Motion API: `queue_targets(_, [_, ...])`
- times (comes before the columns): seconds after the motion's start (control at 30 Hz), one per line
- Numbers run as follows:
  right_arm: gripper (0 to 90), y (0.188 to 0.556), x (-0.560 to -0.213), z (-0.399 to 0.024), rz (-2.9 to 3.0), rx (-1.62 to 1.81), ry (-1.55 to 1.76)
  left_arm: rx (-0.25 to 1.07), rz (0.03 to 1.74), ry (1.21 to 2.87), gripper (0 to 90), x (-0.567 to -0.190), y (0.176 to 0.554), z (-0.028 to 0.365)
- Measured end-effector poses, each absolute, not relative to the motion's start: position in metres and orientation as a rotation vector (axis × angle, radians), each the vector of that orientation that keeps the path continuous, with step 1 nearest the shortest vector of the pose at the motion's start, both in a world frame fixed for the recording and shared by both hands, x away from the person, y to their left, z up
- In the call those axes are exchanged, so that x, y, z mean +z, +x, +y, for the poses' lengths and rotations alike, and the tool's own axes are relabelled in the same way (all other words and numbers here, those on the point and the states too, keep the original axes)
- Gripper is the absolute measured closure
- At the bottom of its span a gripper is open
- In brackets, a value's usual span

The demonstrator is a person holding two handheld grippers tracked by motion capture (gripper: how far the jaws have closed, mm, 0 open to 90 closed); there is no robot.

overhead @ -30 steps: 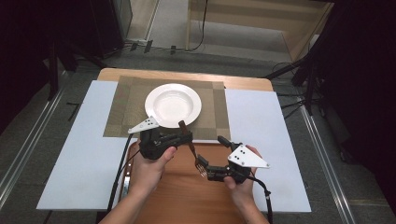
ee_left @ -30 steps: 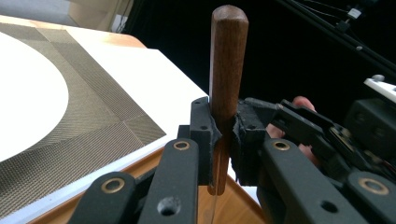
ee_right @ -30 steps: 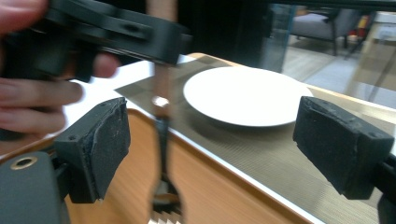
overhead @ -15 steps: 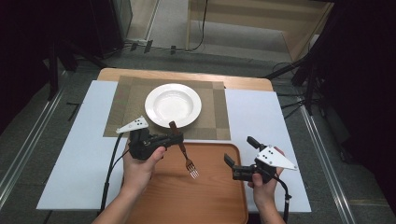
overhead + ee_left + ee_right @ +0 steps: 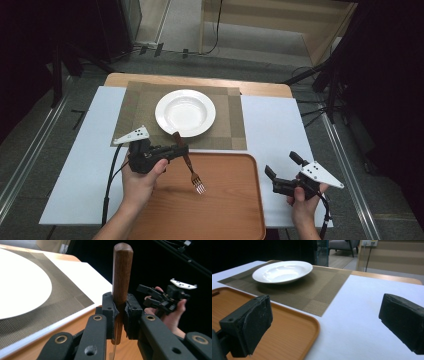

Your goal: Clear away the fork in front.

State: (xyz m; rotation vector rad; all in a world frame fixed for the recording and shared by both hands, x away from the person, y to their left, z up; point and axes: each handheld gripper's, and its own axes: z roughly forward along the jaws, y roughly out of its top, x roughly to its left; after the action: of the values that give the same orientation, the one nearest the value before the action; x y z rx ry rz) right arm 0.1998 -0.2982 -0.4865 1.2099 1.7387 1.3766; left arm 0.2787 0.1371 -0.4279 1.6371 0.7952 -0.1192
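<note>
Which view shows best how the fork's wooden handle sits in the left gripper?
The left gripper view: the left gripper has both pads clamped on the fork's wooden handle, which stands upright between them. The high view shows the whole fork, tines over the tray, but hides the pad contact.

I see the placemat at the far edge of the worktop, in the middle, and the plate lies on it. The tray sits at the near edge, just before the placemat. My left gripper holds the fork over the tray's far left corner. My right gripper is beside the tray's right edge, well apart from the fork.
</note>
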Motion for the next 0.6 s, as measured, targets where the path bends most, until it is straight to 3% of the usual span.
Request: queue_targets(0.6, [0.0, 0.186, -0.498, -0.347, 1.640, 1.343, 1.303, -0.143, 0.796, 1.628, 79.7, -0.430, 0.268, 0.167])
